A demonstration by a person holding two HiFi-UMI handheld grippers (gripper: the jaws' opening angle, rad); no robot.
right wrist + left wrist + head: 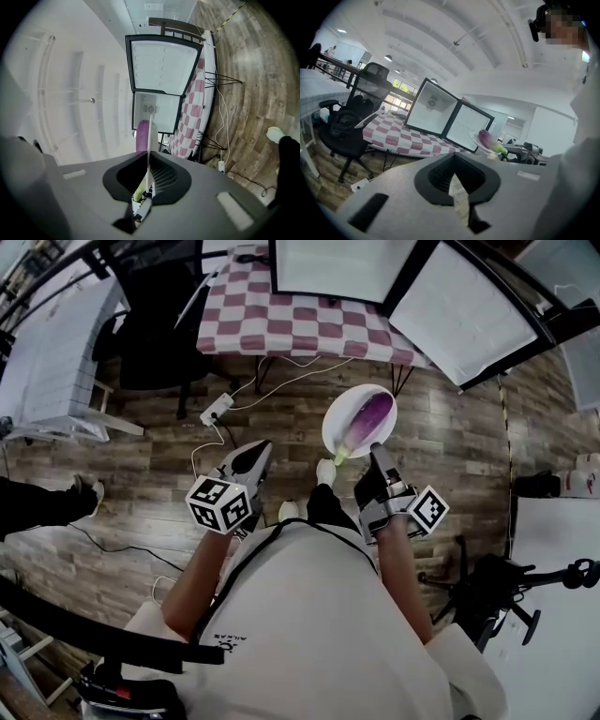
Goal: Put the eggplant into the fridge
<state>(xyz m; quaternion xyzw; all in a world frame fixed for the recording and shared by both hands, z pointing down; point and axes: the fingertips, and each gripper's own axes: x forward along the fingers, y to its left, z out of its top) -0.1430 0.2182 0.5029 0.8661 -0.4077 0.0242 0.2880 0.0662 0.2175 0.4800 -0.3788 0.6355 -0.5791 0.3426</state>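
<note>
We stand on a wood floor facing the checked bench, where the fridge stands open. Our right hand-held gripper clamps the rim of a plate carrying the eggplant, short of the bench's front edge. Our left hand-held gripper is closed and empty.

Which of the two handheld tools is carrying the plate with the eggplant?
The right tool: it grips the rim of the round white plate bearing the purple eggplant. The left tool holds nothing.
</note>
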